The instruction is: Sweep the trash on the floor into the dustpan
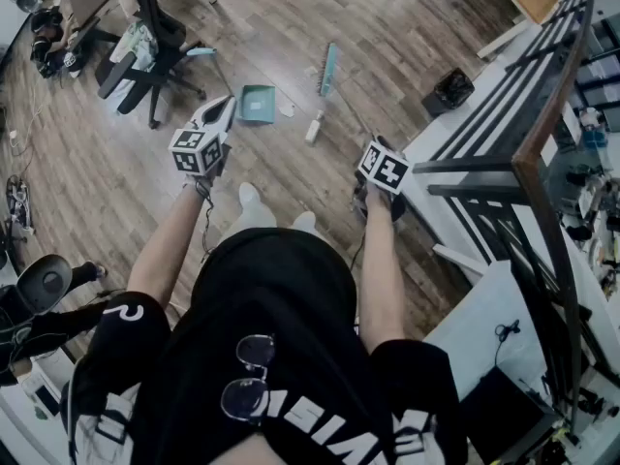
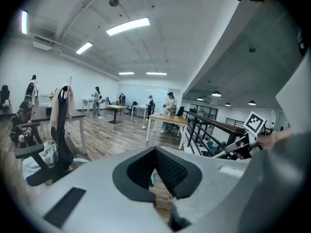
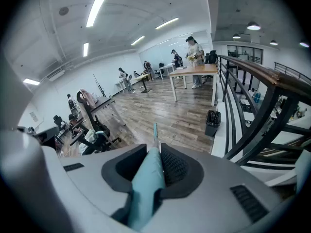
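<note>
In the head view a teal dustpan (image 1: 258,104) hangs over the wood floor just ahead of my left gripper (image 1: 226,110). The left gripper view shows the left gripper (image 2: 154,174) with its jaws closed on a thin teal sliver (image 2: 152,178), the dustpan's handle. My right gripper (image 1: 373,147) is shut on the teal broom handle (image 3: 148,178), which runs forward to the broom head (image 1: 327,70) on the floor. A white scrap (image 1: 287,109) lies beside the dustpan, and a small white bottle-like piece (image 1: 314,127) lies between dustpan and broom.
A black office chair (image 1: 145,51) stands at the left, close to the dustpan. A black waste bin (image 1: 452,88) sits by a white ledge, with a dark railing (image 1: 542,124) along the right. People stand at tables (image 3: 192,72) far off.
</note>
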Demonstrator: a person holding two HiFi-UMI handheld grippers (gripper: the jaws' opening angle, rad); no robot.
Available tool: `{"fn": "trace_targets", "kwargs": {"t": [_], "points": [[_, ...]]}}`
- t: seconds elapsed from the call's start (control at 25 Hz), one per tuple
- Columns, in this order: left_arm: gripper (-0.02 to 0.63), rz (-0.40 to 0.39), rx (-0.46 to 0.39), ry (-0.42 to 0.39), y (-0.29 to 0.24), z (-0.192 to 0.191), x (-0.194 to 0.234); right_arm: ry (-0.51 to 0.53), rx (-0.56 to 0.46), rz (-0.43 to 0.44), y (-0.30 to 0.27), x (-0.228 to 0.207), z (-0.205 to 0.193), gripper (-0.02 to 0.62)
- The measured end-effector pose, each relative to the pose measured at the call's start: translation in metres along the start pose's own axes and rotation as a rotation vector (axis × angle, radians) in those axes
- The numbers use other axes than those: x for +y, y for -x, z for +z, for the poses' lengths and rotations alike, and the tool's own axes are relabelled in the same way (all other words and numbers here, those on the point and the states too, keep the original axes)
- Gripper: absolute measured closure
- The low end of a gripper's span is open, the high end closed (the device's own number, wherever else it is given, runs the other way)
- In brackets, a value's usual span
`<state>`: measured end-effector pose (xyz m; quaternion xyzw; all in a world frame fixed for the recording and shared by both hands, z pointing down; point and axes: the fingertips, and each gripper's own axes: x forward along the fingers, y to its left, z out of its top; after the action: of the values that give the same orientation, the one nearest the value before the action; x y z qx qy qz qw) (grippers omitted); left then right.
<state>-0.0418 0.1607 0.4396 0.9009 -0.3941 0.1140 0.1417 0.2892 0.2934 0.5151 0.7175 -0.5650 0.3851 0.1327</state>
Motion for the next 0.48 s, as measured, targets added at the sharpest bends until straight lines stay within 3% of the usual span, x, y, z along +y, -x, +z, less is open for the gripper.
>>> {"fn": "trace_targets", "kwargs": {"t": [0.48], "points": [[0.607, -0.007, 0.037, -0.024, -0.019, -0.015, -0.026, -0.039, 0.036, -0.019, -0.005, -0.039, -0.016, 0.512]]}}
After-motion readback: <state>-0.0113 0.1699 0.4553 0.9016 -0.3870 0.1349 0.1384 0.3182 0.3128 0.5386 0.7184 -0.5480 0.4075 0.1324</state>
